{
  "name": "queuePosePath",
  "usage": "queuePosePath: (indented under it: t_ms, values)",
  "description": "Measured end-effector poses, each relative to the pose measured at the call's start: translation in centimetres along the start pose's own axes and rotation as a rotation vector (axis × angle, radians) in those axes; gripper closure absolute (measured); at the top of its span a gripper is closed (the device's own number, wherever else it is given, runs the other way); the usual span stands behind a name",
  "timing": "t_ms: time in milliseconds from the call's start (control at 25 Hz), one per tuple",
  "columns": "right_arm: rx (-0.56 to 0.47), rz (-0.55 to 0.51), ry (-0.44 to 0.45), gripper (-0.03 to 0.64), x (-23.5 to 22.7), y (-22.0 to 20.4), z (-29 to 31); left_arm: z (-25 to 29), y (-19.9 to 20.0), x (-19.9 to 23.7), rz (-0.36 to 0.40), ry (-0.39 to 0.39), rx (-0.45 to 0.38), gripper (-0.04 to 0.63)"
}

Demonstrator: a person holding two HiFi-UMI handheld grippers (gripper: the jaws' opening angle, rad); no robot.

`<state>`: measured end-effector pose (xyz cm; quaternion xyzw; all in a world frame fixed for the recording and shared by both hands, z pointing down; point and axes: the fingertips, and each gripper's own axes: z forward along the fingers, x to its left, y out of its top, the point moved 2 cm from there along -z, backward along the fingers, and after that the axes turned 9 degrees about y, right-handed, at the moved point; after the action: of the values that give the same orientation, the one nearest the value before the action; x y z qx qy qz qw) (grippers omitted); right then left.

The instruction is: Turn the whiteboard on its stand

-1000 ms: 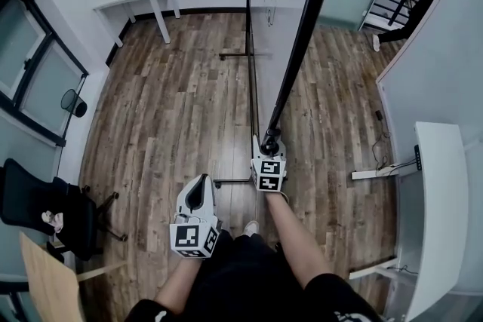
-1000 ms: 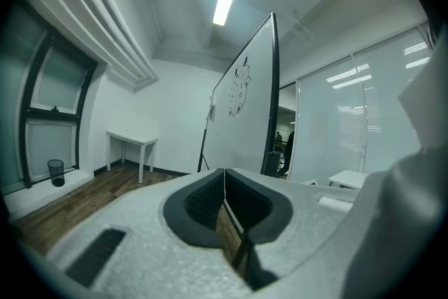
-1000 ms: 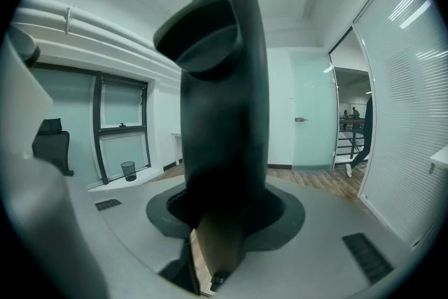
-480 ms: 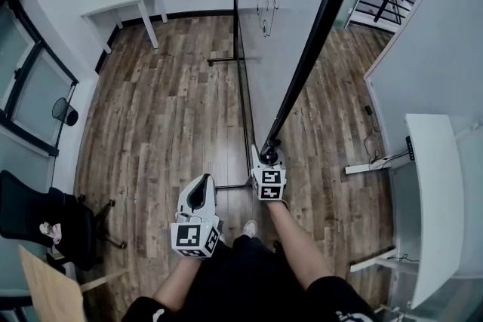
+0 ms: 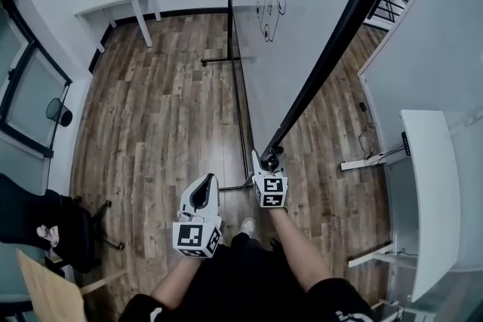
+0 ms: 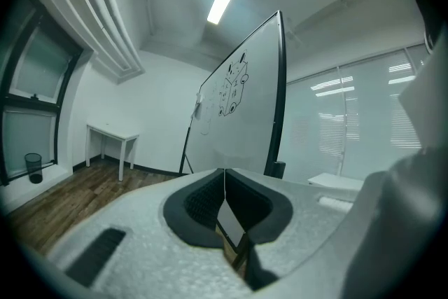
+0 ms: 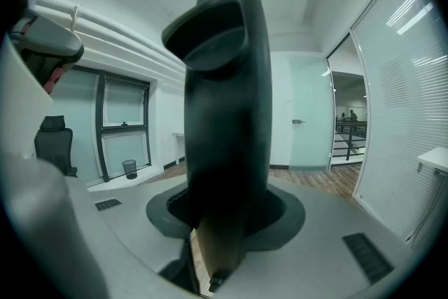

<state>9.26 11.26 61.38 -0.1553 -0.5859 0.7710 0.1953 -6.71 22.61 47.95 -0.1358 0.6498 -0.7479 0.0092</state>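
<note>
The whiteboard (image 5: 302,11) stands on its black stand (image 5: 235,94), with a marker drawing on the face turned toward me. My right gripper (image 5: 269,158) is shut on the near end of its black frame (image 5: 332,49). In the right gripper view the frame (image 7: 224,115) fills the space between the pads as a dark upright bar. My left gripper (image 5: 207,180) hangs lower left of it, apart from the board, shut with nothing in it. From the left gripper view the whiteboard (image 6: 238,108) shows ahead, beyond the meeting pads (image 6: 210,203).
A white table (image 5: 113,7) stands at the far wall. A black office chair (image 5: 45,226) and a wooden panel (image 5: 45,286) are at lower left, a bin (image 5: 54,111) by the window. A white desk (image 5: 430,192) and floor cables (image 5: 366,139) lie right.
The whiteboard has swung about its stand, so its drawn face shows more and its frame leans further right. My right gripper moved along with the frame end. The left gripper stayed put.
</note>
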Motion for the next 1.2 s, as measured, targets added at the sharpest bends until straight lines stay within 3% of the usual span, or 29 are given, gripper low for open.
queuePosePath:
  t_ms: [320, 1200]
  values:
    - [0.021, -0.011, -0.010, 0.462, 0.1, 0.1, -0.1, 0.9, 0.5, -0.1, 0.005, -0.030, 0.002, 0.577]
    - [0.085, 0.158, -0.020, 0.445, 0.6, -2.2, -6.5, 0.9, 1.3, -1.0, 0.008, -0.063, -0.026, 0.577]
